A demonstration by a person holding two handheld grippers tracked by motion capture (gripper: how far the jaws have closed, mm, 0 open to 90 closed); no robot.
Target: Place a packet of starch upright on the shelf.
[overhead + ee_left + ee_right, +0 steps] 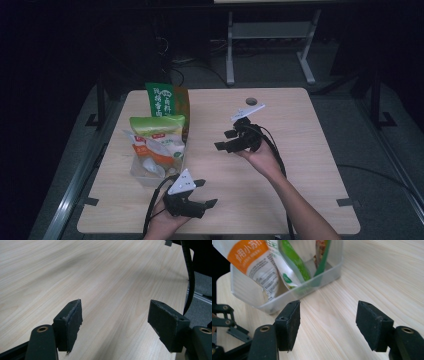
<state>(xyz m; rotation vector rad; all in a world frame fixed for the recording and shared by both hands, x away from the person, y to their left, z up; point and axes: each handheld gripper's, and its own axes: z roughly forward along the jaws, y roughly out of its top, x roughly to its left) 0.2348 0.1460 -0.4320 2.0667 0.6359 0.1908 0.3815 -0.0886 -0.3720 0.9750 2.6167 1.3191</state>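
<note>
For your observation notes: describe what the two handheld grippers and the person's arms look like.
Both the left gripper and the right gripper are black, each with two blocky jaws faced with dark pads, a pale grey three-cornered plate on top and a trailing black cable. The forearms are bare, no sleeves.

Clear plastic bin (150, 172), open-topped, stands near the table's (280, 200) left edge. Inside it, snack pouches upright: green bag (167, 100) at the back, white-and-orange pouch (157, 142) leaning in front.

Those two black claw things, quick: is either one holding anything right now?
Left gripper: open, holding nothing, bare table between its jaws.
Right gripper: open, holding nothing, facing the clear bin of snack bags.
</note>
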